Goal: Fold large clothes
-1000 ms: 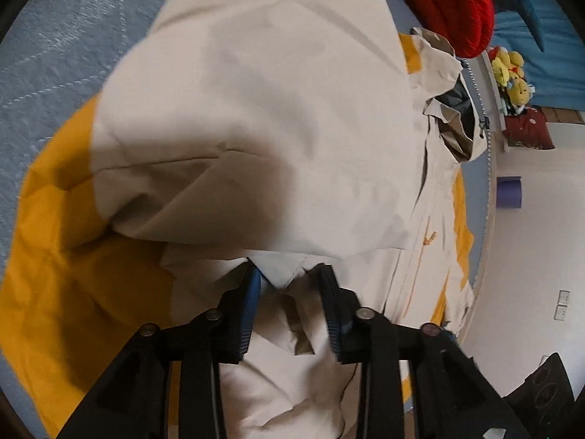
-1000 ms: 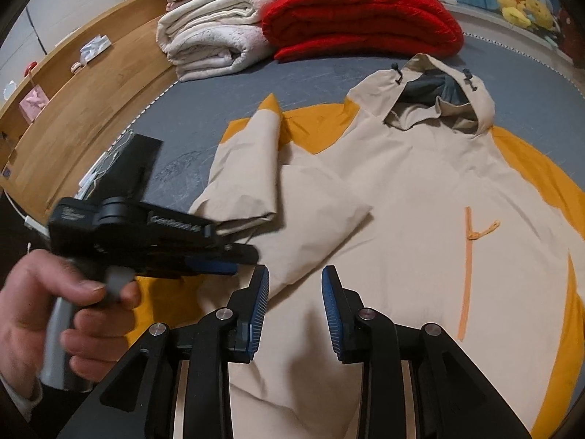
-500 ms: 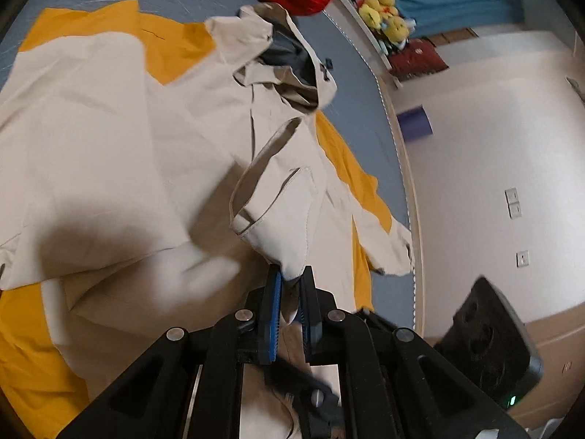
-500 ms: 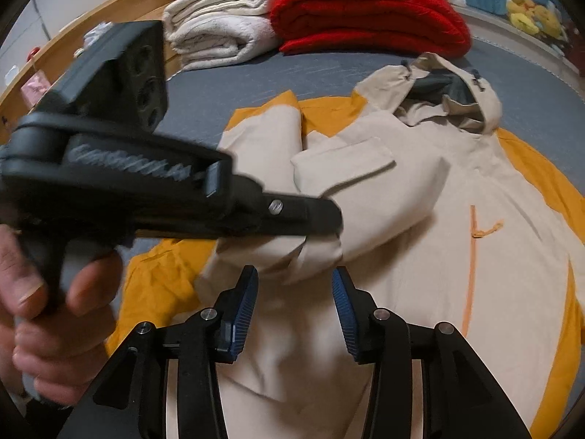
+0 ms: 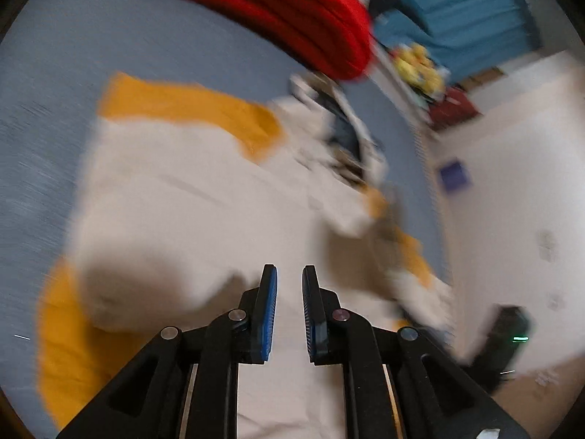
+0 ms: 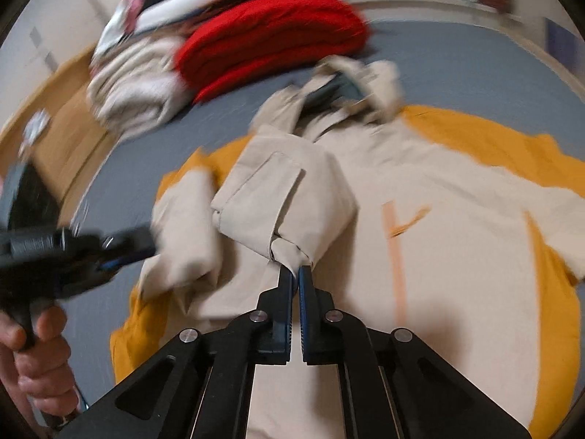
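Right wrist view shows the right tongs (image 6: pixel 295 272) clamped on the cuff (image 6: pixel 289 252) of one sleeve of a beige and orange hooded jacket (image 6: pixel 438 226), which lies front-up and spread on the grey-blue bed (image 6: pixel 457 58). The held sleeve is lifted and doubled across the chest, near the orange zip pull. The left tongs (image 5: pixel 289 285) hang above the jacket's body with the jaws apart and nothing between them; that view is badly blurred.

The jacket looks like thin shell fabric: light, limp, probably a little slick, so it should drape and slide rather than hold a crease. Cuffs, hem corners and shoulder seams, where the cloth is doubled, seem the surest places to pinch; a single layer mid-panel would likely slip or drag the layer below.

Counted: one jacket with one hood (image 6: pixel 358 80); two sleeves, the other one lying near the left tongs; one folded red blanket (image 6: pixel 270 36) at the head of the bed; a stack of pale linens (image 6: pixel 131 84) beside it, number unclear.
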A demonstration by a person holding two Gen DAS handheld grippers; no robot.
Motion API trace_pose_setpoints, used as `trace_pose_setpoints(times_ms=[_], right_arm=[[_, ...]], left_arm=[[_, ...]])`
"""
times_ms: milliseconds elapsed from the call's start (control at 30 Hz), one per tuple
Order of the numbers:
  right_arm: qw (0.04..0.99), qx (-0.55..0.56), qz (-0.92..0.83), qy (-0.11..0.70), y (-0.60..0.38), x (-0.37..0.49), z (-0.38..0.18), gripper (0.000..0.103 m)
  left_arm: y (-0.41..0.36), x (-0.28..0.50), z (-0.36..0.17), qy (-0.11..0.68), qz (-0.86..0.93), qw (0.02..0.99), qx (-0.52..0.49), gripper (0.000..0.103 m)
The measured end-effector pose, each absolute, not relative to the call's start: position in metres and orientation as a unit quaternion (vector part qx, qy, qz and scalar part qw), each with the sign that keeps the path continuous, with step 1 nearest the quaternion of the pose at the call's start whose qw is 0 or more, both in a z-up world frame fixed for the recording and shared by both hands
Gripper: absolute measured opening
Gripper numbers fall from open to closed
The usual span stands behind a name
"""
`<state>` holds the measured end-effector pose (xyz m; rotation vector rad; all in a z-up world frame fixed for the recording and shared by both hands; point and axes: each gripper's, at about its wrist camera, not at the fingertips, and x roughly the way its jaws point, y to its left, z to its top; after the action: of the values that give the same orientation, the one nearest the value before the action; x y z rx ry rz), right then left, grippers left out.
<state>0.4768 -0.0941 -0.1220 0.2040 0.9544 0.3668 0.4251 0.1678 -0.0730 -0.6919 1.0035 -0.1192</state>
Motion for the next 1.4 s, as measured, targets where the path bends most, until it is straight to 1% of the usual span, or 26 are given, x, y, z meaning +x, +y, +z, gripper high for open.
trace_pose_setpoints(times_ms=[100,167,233,367,433,533,600,667,767,833,967,1067,1100,1167,1200,1300,1400], right_arm=[[0.895,0.137,0.1,0.412,-0.14,0.486,-0.106,0.002],[0.902,0.16,0.05,0.397,-0.171,0.493,-0.103,0.002],[0.898,0.186,0.013,0.4,-0.201,0.502,-0.108,0.002],[0.861,0.246,-0.016,0.445,-0.246,0.521,-0.135,0.003],[0.84,0.266,-0.011,0.473,-0.258,0.529,-0.15,0.005],[0.822,0.294,-0.044,0.486,-0.28,0.533,-0.164,0.01],[0.805,0.319,-0.054,0.497,-0.292,0.535,-0.174,0.018],[0.783,0.344,-0.063,0.514,-0.302,0.533,-0.189,0.022],[0.75,0.38,-0.088,0.535,-0.316,0.531,-0.211,0.023],[0.729,0.406,-0.097,0.543,-0.324,0.528,-0.224,0.026],[0.717,0.427,-0.091,0.543,-0.329,0.53,-0.234,0.029],[0.718,0.434,-0.082,0.539,-0.327,0.535,-0.235,0.029],[0.719,0.435,-0.081,0.536,-0.328,0.536,-0.234,0.025],[0.727,0.437,-0.084,0.522,-0.328,0.536,-0.228,0.014],[0.734,0.437,-0.086,0.513,-0.328,0.535,-0.222,0.011],[0.766,0.42,-0.079,0.479,-0.322,0.532,-0.194,0.01],[0.78,0.392,-0.089,0.479,-0.319,0.534,-0.181,0.011]], left_arm=[[0.178,0.424,-0.074,0.475,-0.015,0.824,-0.308,0.011],[0.178,0.427,-0.082,0.496,0.001,0.817,-0.295,0.011],[0.173,0.431,-0.095,0.526,0.021,0.808,-0.265,0.013],[0.168,0.433,-0.124,0.576,0.038,0.782,-0.236,0.013],[0.169,0.432,-0.135,0.589,0.044,0.771,-0.238,0.013],[0.174,0.427,-0.146,0.599,0.054,0.762,-0.242,0.013],[0.173,0.427,-0.149,0.6,0.059,0.758,-0.247,0.013],[0.176,0.426,-0.15,0.597,0.062,0.757,-0.257,0.013],[0.178,0.428,-0.151,0.591,0.07,0.761,-0.258,0.014],[0.182,0.425,-0.152,0.592,0.073,0.761,-0.254,0.014],[0.187,0.421,-0.157,0.603,0.085,0.755,-0.245,0.014],[0.189,0.42,-0.161,0.607,0.093,0.754,-0.235,0.014],[0.19,0.42,-0.161,0.606,0.095,0.754,-0.236,0.014],[0.19,0.42,-0.161,0.605,0.096,0.754,-0.239,0.014],[0.19,0.42,-0.16,0.603,0.096,0.756,-0.236,0.014],[0.19,0.419,-0.161,0.603,0.097,0.76,-0.223,0.014],[0.19,0.42,-0.169,0.609,0.092,0.756,-0.222,0.014]])
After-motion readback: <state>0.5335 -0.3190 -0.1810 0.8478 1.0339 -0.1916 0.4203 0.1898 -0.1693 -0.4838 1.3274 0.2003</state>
